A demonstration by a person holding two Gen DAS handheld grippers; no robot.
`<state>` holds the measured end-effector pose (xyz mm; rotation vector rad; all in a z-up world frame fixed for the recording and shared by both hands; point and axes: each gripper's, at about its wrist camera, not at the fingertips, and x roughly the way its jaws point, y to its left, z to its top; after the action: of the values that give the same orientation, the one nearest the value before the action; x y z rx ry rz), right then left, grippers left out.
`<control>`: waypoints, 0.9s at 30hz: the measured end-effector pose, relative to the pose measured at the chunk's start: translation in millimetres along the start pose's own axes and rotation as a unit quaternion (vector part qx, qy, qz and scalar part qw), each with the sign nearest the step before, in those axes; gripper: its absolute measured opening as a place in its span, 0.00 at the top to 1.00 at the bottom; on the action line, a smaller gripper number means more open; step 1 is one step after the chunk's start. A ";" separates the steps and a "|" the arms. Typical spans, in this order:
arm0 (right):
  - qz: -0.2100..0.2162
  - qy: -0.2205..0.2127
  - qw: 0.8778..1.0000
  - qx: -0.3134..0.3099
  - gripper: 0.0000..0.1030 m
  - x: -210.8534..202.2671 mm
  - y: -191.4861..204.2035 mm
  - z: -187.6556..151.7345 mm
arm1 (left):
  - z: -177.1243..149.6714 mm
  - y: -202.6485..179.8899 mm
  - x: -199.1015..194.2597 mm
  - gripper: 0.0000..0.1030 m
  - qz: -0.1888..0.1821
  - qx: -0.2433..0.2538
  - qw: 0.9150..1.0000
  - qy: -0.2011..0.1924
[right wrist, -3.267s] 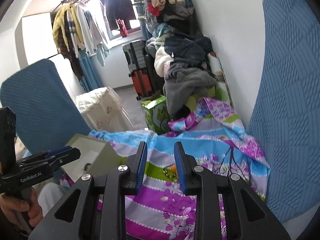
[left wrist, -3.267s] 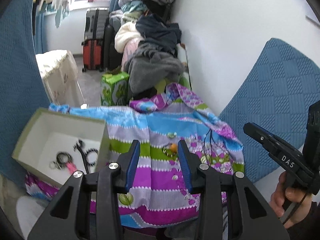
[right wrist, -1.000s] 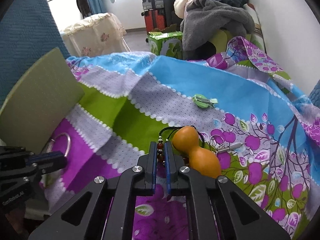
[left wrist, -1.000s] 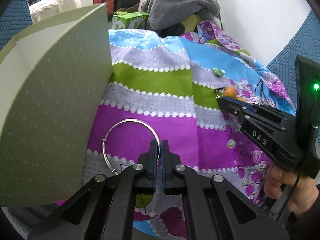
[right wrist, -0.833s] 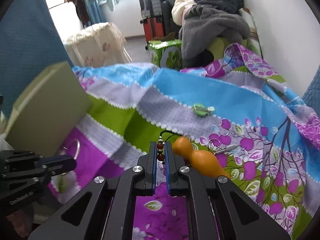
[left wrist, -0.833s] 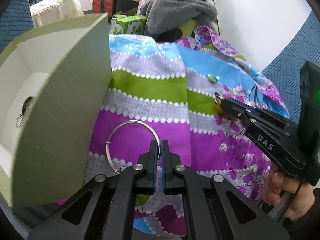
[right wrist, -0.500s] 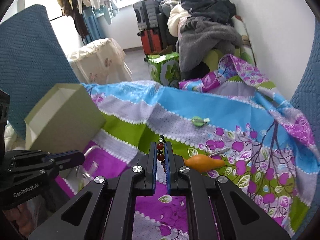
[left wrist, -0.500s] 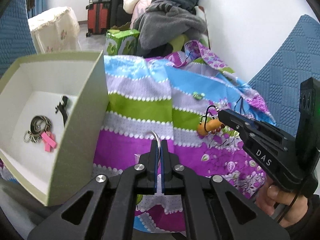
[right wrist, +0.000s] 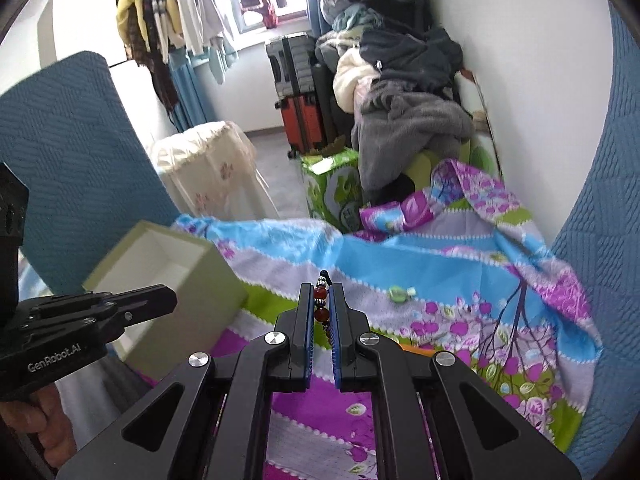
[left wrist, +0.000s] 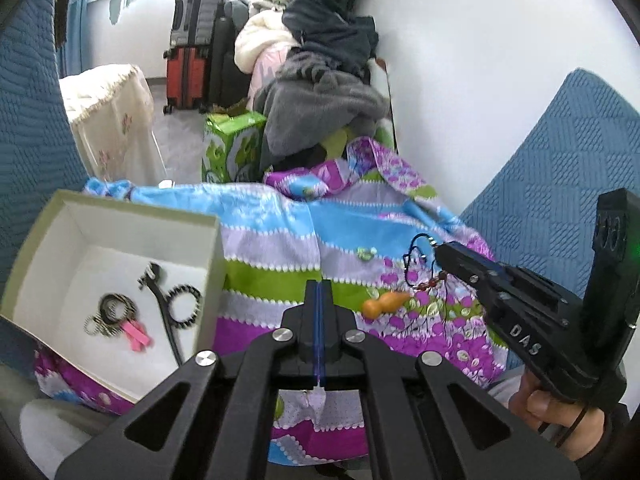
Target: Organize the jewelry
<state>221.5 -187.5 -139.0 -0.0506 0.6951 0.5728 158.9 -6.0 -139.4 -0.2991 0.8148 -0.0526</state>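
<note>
My left gripper [left wrist: 319,292] is shut on a thin silver ring, which is edge-on between the fingers and almost hidden. It hangs above the striped floral cloth [left wrist: 272,240], just right of the open green box [left wrist: 212,264]. The box holds black hair ties [left wrist: 116,308], a pink piece and a black clip. My right gripper [right wrist: 322,300] is shut on the beaded cord [right wrist: 322,312] of an orange gourd pendant [left wrist: 384,304], which dangles clear of the cloth. A small green clip [right wrist: 400,291] lies on the cloth beyond. The left gripper [right wrist: 172,302] shows in front of the box [right wrist: 192,300].
Blue chair backs stand at the left [right wrist: 72,160] and right [left wrist: 560,184]. Behind the cloth are a green carton [left wrist: 232,148], a heap of clothes [left wrist: 320,92], suitcases [left wrist: 192,60] and a lace-covered basket [left wrist: 108,120]. A white wall [left wrist: 480,60] runs along the right.
Both grippers have risen from the cloth, lifting the ring and the gourd pendant. The ring has turned edge-on and the inside of the box has come into view.
</note>
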 end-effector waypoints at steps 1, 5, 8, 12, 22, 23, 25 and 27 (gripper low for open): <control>0.002 -0.007 1.000 0.000 0.95 -5.7 3.1 6.7 | 4.0 2.0 -5.1 1.00 0.000 -0.002 1.000 -0.004; 0.006 -0.022 1.000 -0.007 0.95 -22.5 16.9 28.3 | 17.0 9.1 -24.2 1.00 0.002 -0.005 1.000 -0.019; 0.011 -0.031 0.999 -0.016 0.95 -31.0 28.8 42.6 | 25.5 13.2 -38.0 1.00 0.004 -0.005 1.000 -0.030; 0.022 -0.038 0.999 -0.028 0.95 -37.8 46.6 59.3 | 35.8 23.0 -53.5 1.00 0.008 -0.006 0.999 -0.040; 0.063 -0.030 0.996 -0.055 0.95 -24.3 105.9 77.7 | 40.2 69.8 -77.7 1.00 0.038 -0.022 0.998 -0.051; 0.067 -0.027 0.996 -0.058 0.95 -20.0 111.8 76.8 | 38.4 76.8 -77.8 1.00 0.042 -0.027 0.998 -0.049; 0.076 -0.019 0.995 -0.060 0.95 -11.4 122.6 73.3 | 34.1 89.7 -77.8 1.00 0.048 -0.034 0.997 -0.046; 0.086 -0.010 0.994 -0.061 0.95 -1.9 132.9 69.0 | 28.4 102.3 -77.7 1.00 0.057 -0.040 0.997 -0.042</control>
<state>192.7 -60.2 -65.6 -0.1003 0.6485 0.7795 119.0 111.2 -94.9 -0.3283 0.7507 0.0987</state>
